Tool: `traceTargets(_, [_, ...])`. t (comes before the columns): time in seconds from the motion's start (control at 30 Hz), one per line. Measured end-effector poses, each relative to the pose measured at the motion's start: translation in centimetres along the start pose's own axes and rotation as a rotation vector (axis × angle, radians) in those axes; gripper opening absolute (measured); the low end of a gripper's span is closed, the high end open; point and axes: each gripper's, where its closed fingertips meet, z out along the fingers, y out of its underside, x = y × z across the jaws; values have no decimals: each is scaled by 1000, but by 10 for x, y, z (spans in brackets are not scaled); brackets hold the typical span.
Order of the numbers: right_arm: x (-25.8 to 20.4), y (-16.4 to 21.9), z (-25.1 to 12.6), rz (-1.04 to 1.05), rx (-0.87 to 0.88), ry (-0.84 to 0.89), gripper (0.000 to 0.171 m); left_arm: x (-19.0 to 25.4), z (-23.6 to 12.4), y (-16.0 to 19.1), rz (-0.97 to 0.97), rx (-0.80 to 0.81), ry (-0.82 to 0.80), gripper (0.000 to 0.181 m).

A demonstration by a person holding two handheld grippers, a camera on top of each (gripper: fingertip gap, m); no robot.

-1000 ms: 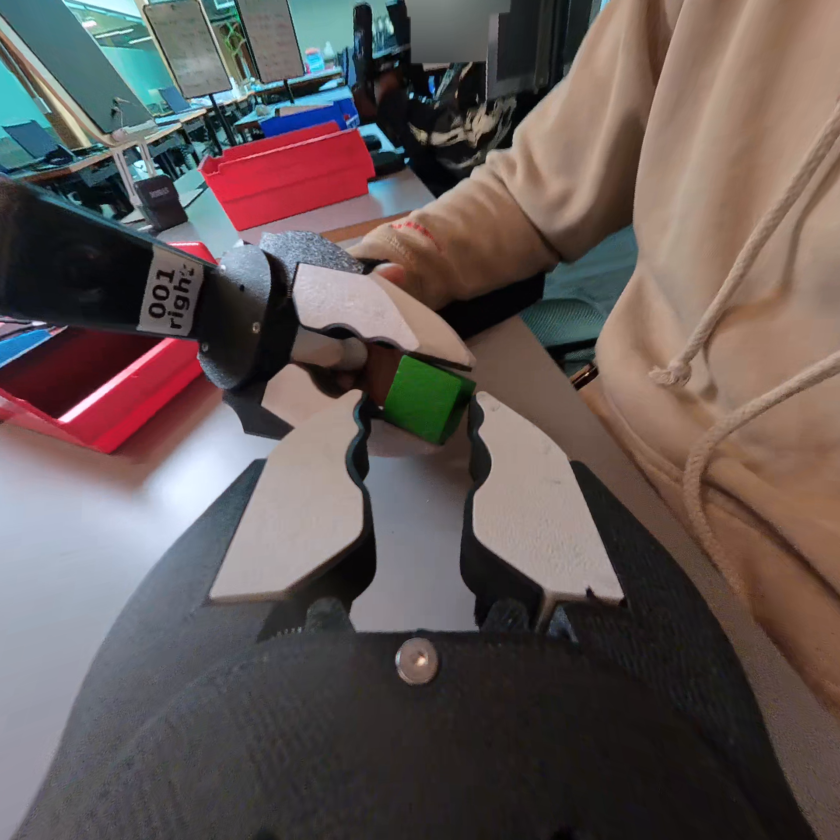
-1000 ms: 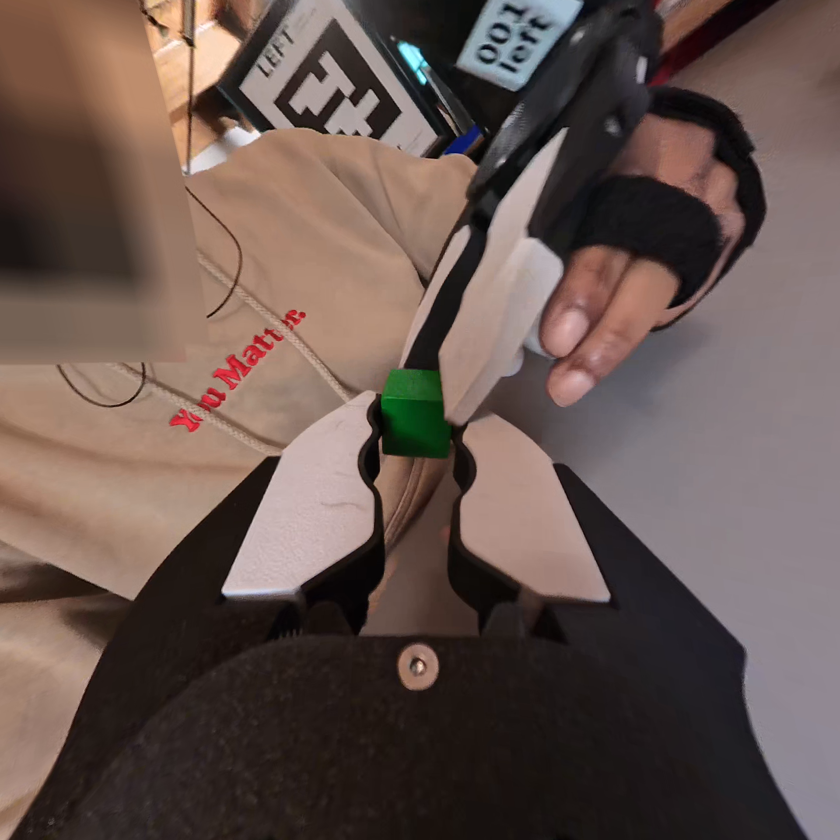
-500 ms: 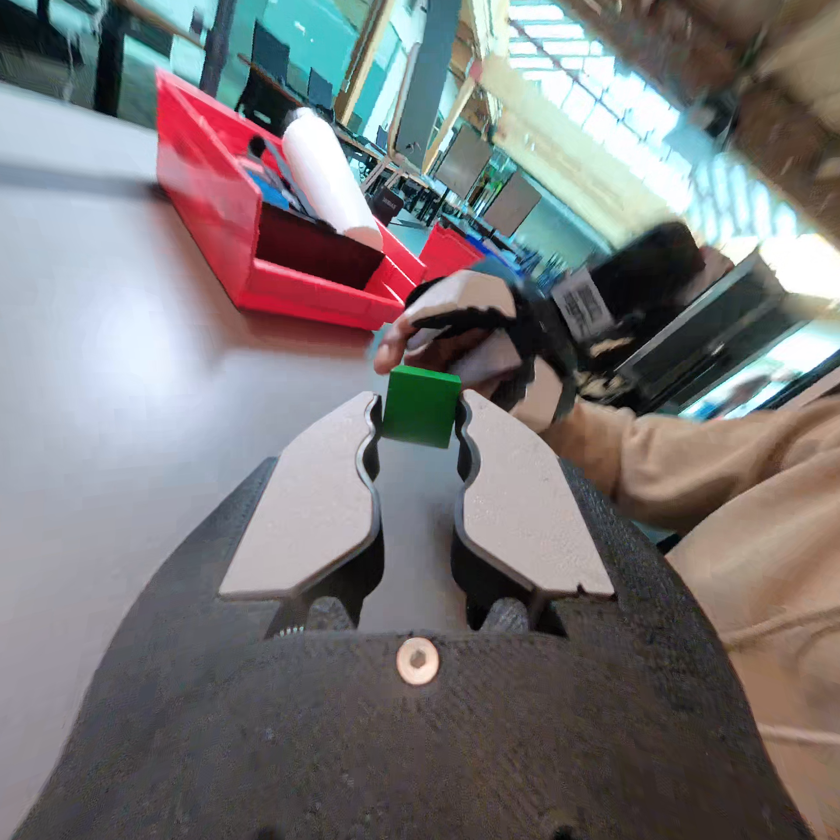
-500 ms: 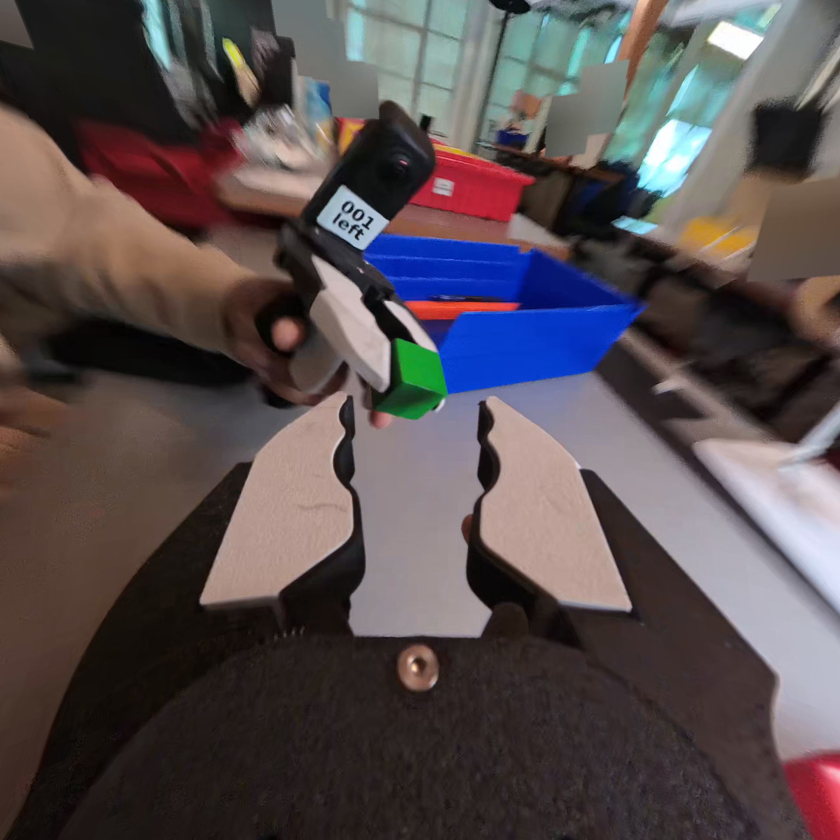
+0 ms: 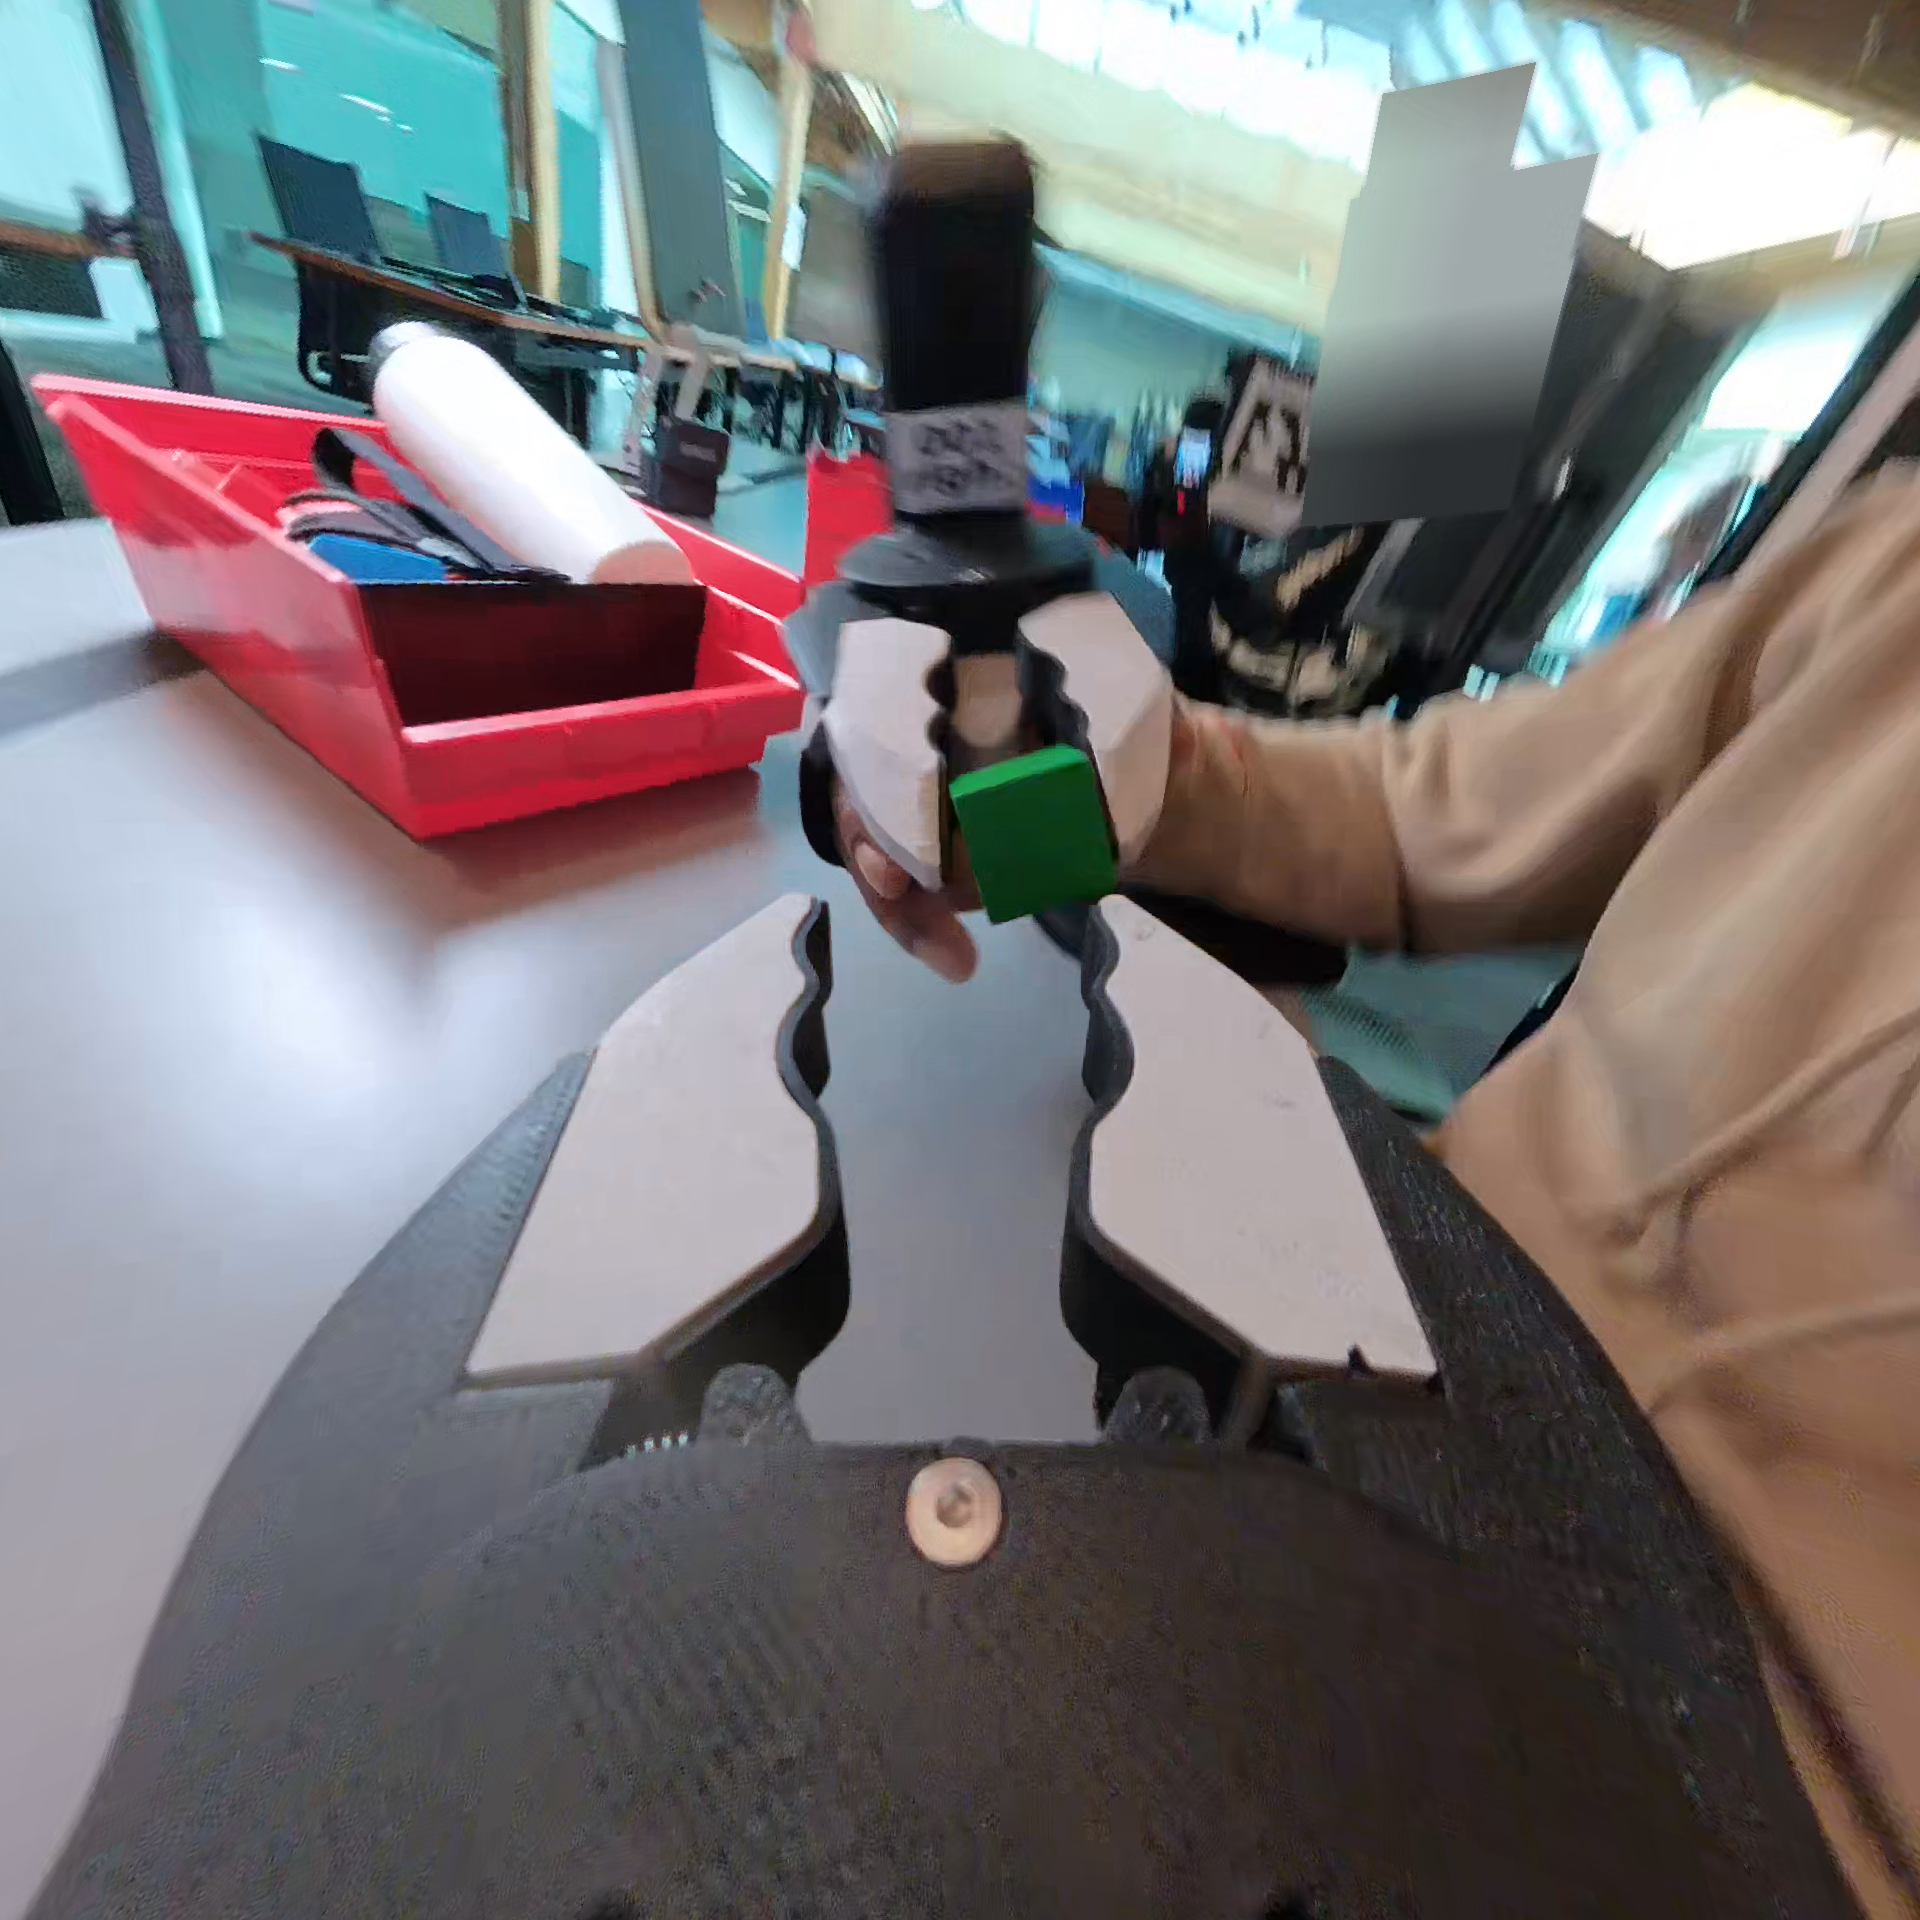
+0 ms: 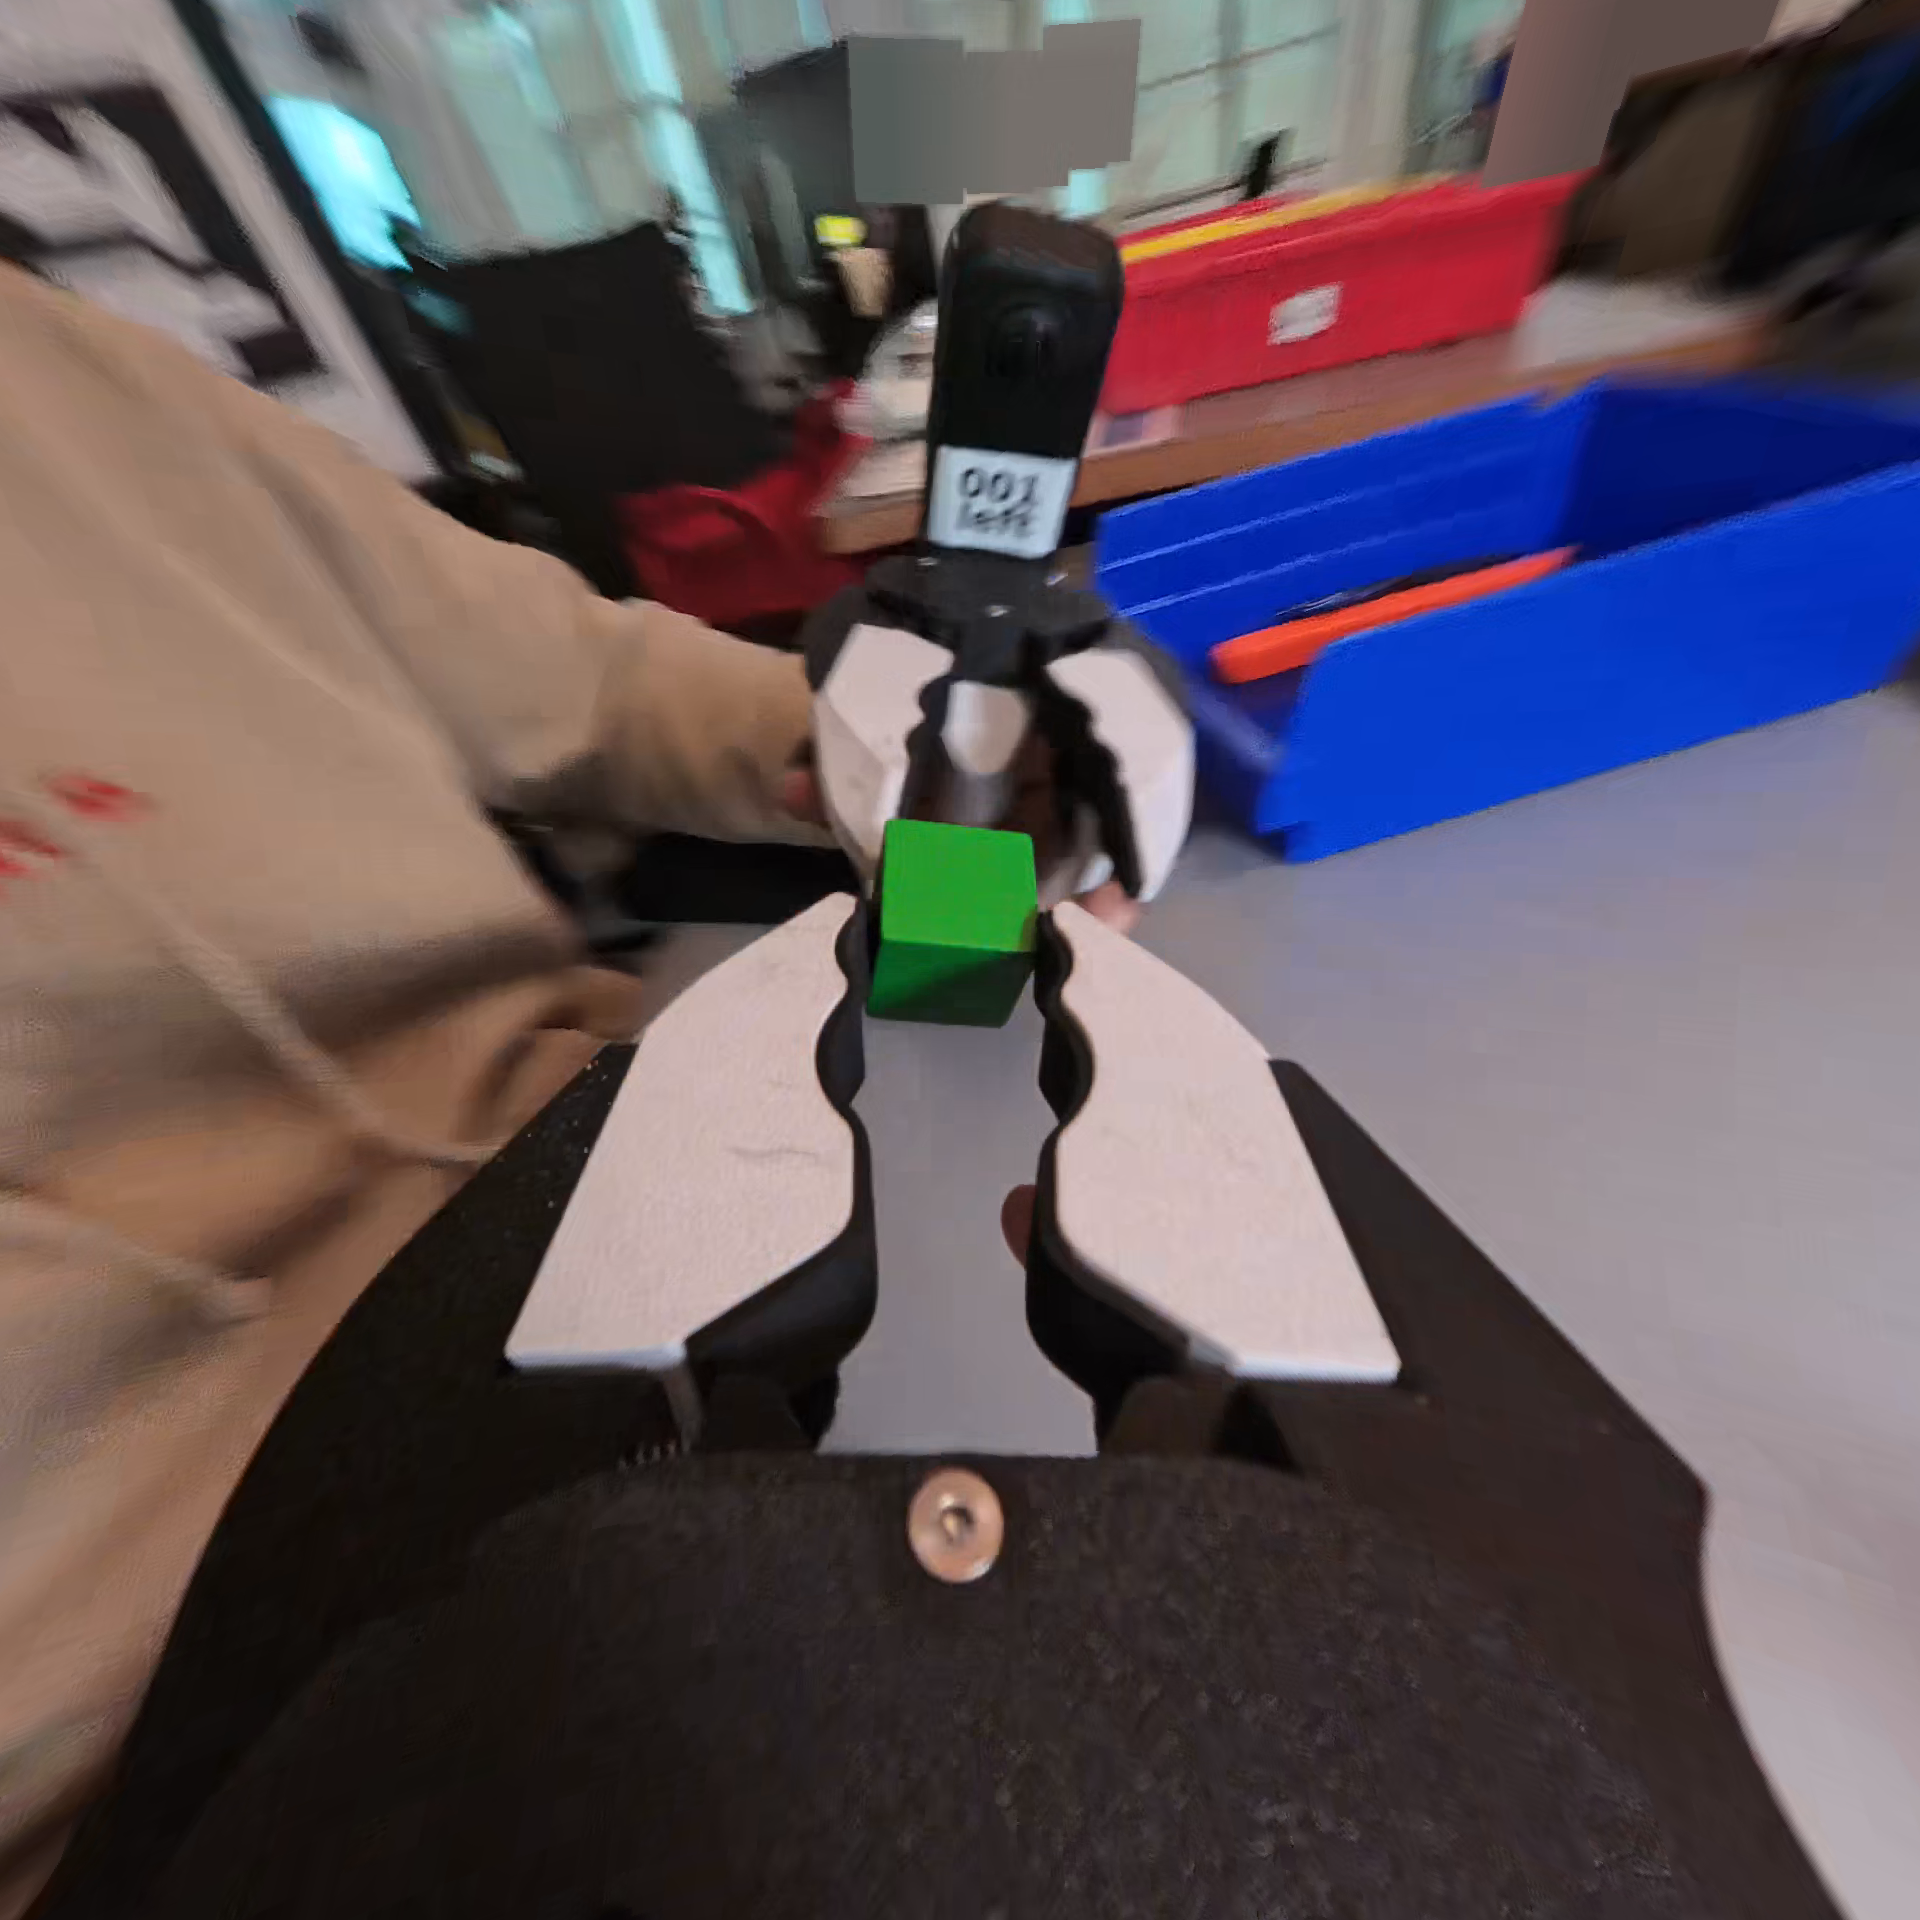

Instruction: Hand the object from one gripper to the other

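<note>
A green cube (image 6: 951, 935) is clamped between the fingertips of my right gripper (image 6: 945, 920), which is shut on it above the grey table (image 6: 1507, 1039). In the left wrist view the same cube (image 5: 1034, 831) shows in the right gripper (image 5: 1023, 868), which faces me. My left gripper (image 5: 956, 925) is open and empty, its tips just below and short of the cube. In the right wrist view its white fingers (image 6: 1138, 769) stand spread apart right behind the cube. Both grippers point at each other, tip to tip.
A red bin (image 5: 582, 748) with a white roll (image 5: 499, 457) sits on the table at the left. A blue bin (image 6: 1558, 665) holding an orange item (image 6: 1392, 623) sits at the right. The person's beige sleeve (image 5: 1455, 800) and body fill the near side.
Half a second ago my left gripper held the cube and my right was open. Now my right gripper has shut on the cube, and my left has opened and drawn back a little.
</note>
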Motion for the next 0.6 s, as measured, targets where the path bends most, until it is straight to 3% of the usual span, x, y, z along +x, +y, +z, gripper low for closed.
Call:
traceTargets(0.13, [-28, 18, 5, 283, -77, -310, 30, 20, 6, 20, 268, -118, 45, 43])
traceTargets(0.27, [-43, 31, 8, 382, -164, -425, 29, 32, 12, 37, 439, -201, 58, 47])
traceTargets(0.4, [-46, 42, 17, 386, -215, -413, 28, 26, 18, 49, 614, -269, -28, 52])
traceTargets(0.6, [-19, 27, 22, 513, -83, -291, 28, 9, 16, 35, 844, -236, -230, 40])
